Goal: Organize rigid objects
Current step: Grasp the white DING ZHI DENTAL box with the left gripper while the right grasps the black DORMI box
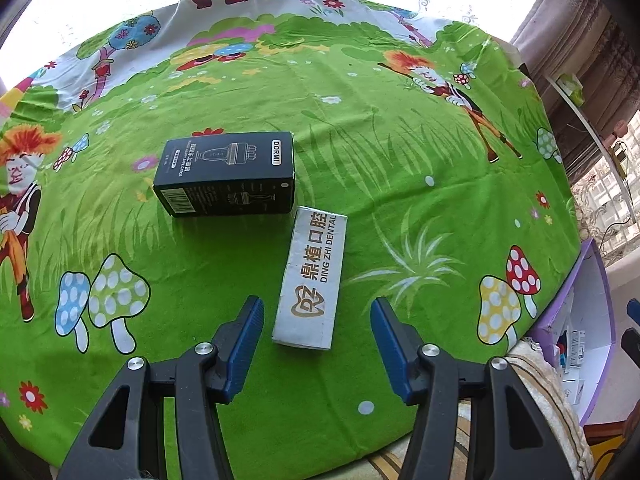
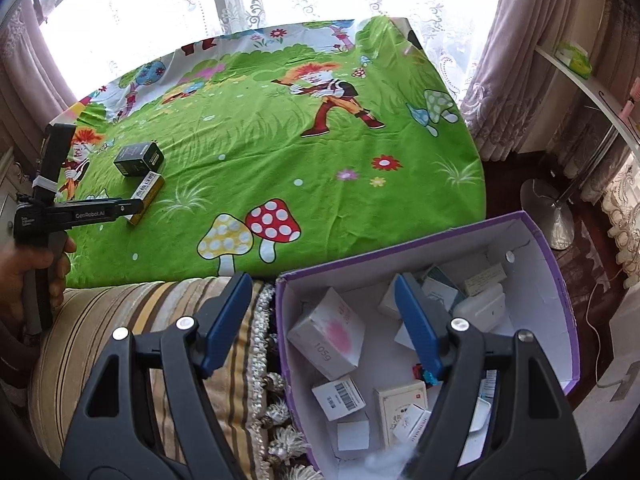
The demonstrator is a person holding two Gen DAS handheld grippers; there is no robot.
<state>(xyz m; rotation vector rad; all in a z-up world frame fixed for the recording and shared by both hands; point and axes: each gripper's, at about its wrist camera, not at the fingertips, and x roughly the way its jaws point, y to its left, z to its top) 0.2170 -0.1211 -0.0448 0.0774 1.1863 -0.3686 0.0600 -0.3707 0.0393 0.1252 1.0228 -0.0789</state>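
A long white box printed "DING ZHI DENTAL" [image 1: 310, 280] lies on the green cartoon cloth [image 1: 400, 168], with a black "DORMI" box [image 1: 226, 174] just beyond it. My left gripper [image 1: 316, 306] is open and straddles the white box's near end; its blue pads [image 1: 250, 332] stand clear of both sides. The right wrist view shows that gripper [image 2: 134, 206] from the side, over the white box [image 2: 149, 194] and near the black box [image 2: 138, 159]. My right gripper [image 2: 322, 280] is open and holds nothing, hovering over the left rim of a purple box [image 2: 552, 280].
The purple box holds several small cartons, among them a white and pink one [image 2: 328, 332]. A striped cushion with a tasselled edge [image 2: 140, 320] lies between the cloth and the purple box. A person's hand [image 2: 24, 276] grips the left tool. Curtains and a lamp base [image 2: 548, 208] stand behind.
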